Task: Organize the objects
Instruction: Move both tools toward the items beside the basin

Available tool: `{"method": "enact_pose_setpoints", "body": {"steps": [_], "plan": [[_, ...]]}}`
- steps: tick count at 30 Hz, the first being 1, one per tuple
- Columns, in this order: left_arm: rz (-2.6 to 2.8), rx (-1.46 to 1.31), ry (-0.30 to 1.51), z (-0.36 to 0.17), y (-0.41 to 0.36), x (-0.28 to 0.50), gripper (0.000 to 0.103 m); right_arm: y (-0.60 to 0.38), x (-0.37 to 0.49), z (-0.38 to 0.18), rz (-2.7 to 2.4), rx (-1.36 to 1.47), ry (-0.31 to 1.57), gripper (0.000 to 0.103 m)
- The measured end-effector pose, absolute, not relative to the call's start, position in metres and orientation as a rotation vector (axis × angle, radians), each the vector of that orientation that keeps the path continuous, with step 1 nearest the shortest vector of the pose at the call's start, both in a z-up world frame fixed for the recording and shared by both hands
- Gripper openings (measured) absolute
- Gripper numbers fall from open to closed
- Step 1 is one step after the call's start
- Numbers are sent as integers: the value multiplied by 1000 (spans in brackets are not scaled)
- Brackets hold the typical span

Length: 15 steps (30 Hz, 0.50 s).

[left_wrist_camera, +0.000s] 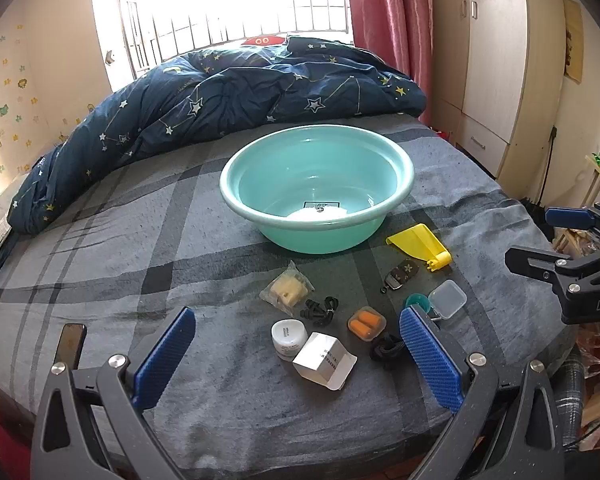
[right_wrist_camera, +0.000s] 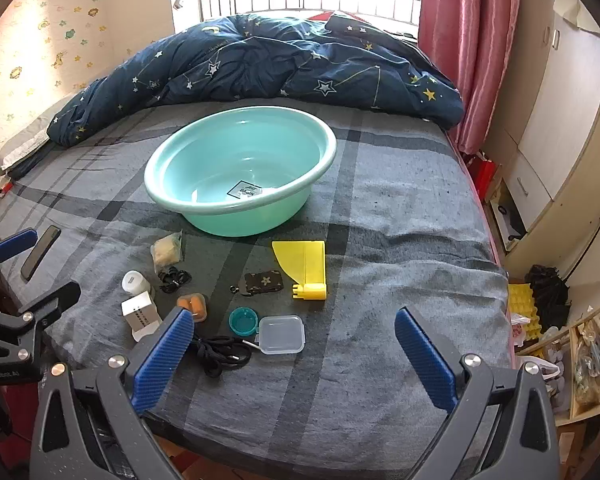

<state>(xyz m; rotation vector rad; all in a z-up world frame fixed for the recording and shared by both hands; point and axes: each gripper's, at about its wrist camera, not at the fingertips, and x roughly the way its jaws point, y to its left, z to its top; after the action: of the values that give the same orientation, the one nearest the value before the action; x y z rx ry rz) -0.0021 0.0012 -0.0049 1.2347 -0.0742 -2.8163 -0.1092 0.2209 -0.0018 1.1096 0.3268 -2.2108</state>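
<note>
Nearest the cameras, the left gripper [left_wrist_camera: 298,354] and the right gripper [right_wrist_camera: 294,356] are held above the near edge of a bed [right_wrist_camera: 400,240], both tilted downward. The jaws of each are spread wide and nothing is held between them.

Just beyond, small items are scattered on the grey checked bedcover: a white box [left_wrist_camera: 324,362], a white jar [left_wrist_camera: 286,338], a black cord [right_wrist_camera: 220,354], an orange earplug case [left_wrist_camera: 367,324], a clear case [right_wrist_camera: 281,335] touching a teal cap [right_wrist_camera: 242,321], a black clip bundle [left_wrist_camera: 320,310], a bagged yellow block [left_wrist_camera: 287,289], a key fob [right_wrist_camera: 262,282] and a yellow scoop [right_wrist_camera: 305,266]. A phone [right_wrist_camera: 40,258] is seen apart, near the bed's left edge.

Farther on, a teal basin [right_wrist_camera: 240,168] is set mid-bed; only a label is visible inside. A star-print duvet [right_wrist_camera: 260,64] is heaped behind it, by the window.

Nothing appears to have been sorted yet. Several risks can be judged: the items are crowded, so a neighbour could be nudged or caught by wide jaws; the soft bedcover could be pinched with a flat item; the loose cord could be snagged; the light basin could be tipped by a knock on its rim.
</note>
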Motion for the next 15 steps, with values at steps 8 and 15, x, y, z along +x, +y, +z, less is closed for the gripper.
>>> {"method": "enact_pose_setpoints", "body": {"steps": [8, 15], "plan": [[-2810, 1243, -63, -9, 0, -4, 103, 221, -112, -5, -2204, 1118, 328, 103], [-2804, 1253, -56, -13, 0, -6, 103, 219, -118, -11, -2193, 1140, 334, 103]]}}
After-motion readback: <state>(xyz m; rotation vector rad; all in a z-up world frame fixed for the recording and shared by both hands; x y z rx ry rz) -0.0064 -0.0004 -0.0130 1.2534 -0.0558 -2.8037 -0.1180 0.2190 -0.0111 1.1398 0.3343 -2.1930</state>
